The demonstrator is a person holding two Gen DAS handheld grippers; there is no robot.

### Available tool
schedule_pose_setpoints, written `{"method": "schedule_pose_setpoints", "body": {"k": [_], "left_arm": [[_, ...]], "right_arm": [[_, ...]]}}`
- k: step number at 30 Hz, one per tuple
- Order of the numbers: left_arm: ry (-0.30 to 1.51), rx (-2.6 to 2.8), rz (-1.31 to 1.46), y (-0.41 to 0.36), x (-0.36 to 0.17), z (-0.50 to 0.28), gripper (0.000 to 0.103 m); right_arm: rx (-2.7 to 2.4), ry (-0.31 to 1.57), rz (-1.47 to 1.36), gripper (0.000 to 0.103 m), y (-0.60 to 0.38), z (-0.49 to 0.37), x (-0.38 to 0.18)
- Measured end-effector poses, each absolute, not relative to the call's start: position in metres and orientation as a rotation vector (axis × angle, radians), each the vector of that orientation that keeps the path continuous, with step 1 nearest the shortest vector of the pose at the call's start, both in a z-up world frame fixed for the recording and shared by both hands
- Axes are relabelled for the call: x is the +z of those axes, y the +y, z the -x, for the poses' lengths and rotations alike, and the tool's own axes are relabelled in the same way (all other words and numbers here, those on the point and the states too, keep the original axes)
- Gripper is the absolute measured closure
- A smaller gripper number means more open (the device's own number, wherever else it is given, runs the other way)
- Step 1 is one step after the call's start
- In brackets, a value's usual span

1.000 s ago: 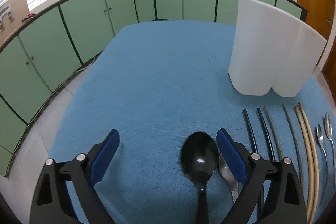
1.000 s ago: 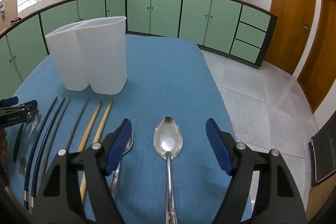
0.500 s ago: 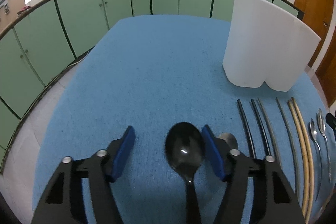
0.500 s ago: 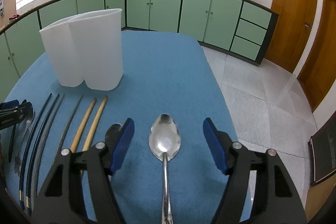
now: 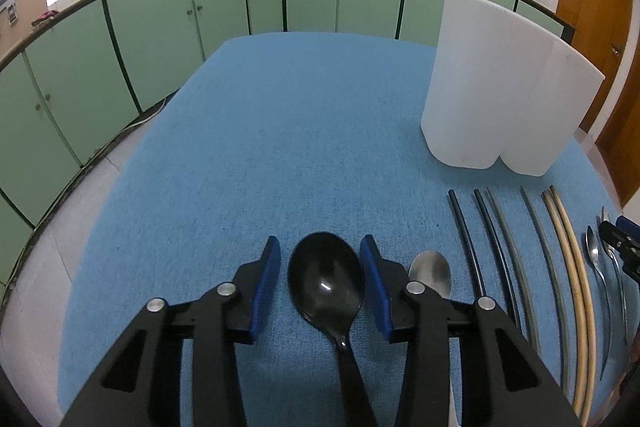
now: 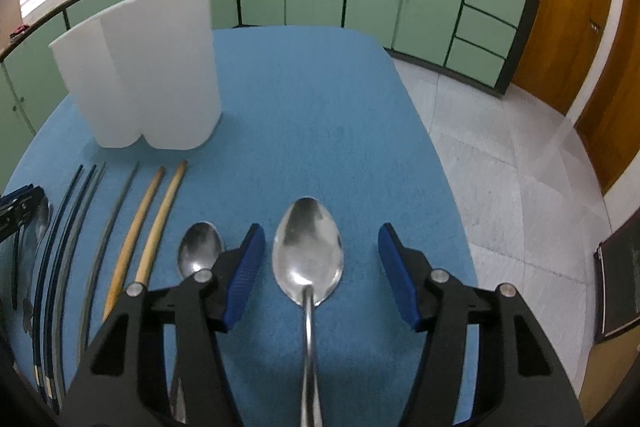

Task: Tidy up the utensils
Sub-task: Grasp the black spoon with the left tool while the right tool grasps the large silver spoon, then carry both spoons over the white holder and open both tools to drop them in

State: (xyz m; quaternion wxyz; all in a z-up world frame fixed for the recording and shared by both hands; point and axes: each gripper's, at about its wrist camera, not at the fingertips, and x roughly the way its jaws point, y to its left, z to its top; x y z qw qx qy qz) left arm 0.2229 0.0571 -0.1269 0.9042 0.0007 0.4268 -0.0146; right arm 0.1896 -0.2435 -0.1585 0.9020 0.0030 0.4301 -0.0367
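A black spoon [image 5: 326,279] lies on the blue table cloth [image 5: 280,147], its bowl between the blue pads of my left gripper [image 5: 319,281], which is partly closed around it with a small gap each side. A large silver spoon [image 6: 307,259] lies between the fingers of my right gripper [image 6: 320,267], which is wide open. A white two-part utensil holder [image 5: 504,87] stands at the back; it also shows in the right wrist view [image 6: 148,67].
Between the grippers lie a steel spoon [image 5: 430,273], black and grey chopsticks [image 5: 488,247], wooden chopsticks [image 6: 154,223] and small spoons [image 5: 600,267]. Green cabinets [image 5: 160,27] ring the room. The table edge drops to a tiled floor [image 6: 500,167] on the right.
My left gripper has narrowed from wide open to close around the black spoon's bowl. My right gripper has come lower and nearer over the silver spoon, still wide open.
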Motion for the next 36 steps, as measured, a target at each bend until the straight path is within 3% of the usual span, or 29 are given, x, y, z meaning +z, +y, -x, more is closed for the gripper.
{"method": "schedule_pose_setpoints", "body": {"k": [5,10,16,36], "left_arm": [[0.880,-0.035,-0.004,0.056,-0.127,-0.223,0.063],[0.876,-0.048,-0.012,0.053,-0.127,-0.220,0.068],[0.848,-0.072,0.013,0.057,-0.121,-0.211,0.068],[0.420,-0.114,0.029,0.060,-0.036,-0.148,0.068]], "right_arm": [[-0.059,0.912,-0.033,0.047,-0.250,-0.199,-0.161],[-0.026,0.926,-0.035,0.068,-0.247,-0.200,-0.162],[0.005,0.864,-0.060,0.068,-0.248,-0.186,-0.149],[0.068,0.538,-0.052,0.069,-0.237,-0.133,-0.062]]}}
